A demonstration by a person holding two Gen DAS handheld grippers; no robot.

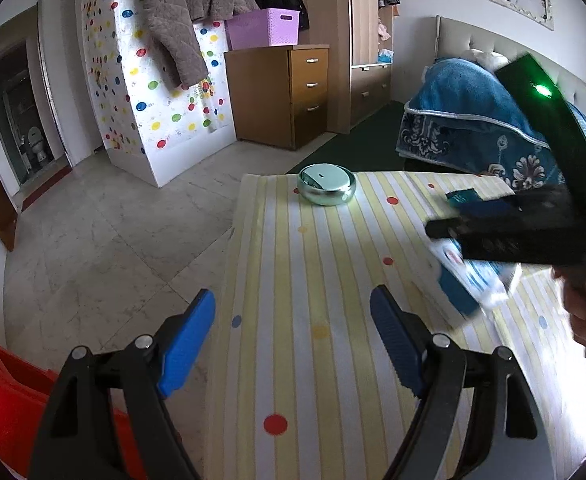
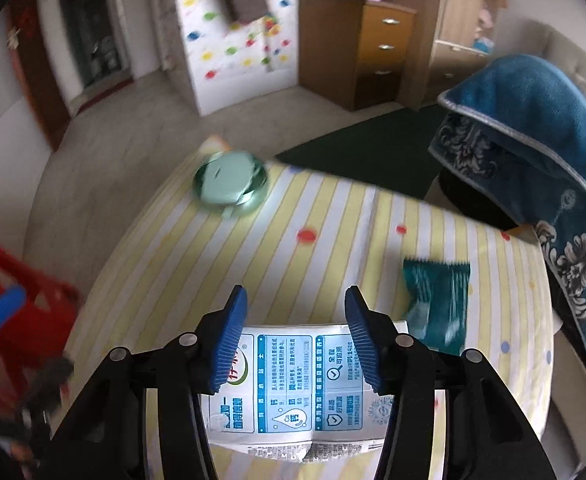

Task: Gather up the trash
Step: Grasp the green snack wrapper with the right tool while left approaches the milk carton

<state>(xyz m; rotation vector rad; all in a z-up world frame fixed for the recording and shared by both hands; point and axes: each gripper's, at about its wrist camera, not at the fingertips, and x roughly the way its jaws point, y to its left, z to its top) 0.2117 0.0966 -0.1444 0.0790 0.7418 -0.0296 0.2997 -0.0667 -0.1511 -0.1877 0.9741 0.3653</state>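
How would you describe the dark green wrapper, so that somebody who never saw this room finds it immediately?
Find the table with the yellow-striped, dotted cloth beside the blue patterned blanket. On the blanket's side lies a flat white and blue printed carton; the dark teal crinkled plastic wrapper lies just beyond it. Unlike the round pale green tin, it is flat with zigzag-cut ends.

Striped table [image 2: 333, 216]: tin [image 2: 231, 182], carton [image 2: 293, 384], wrapper [image 2: 439, 300].
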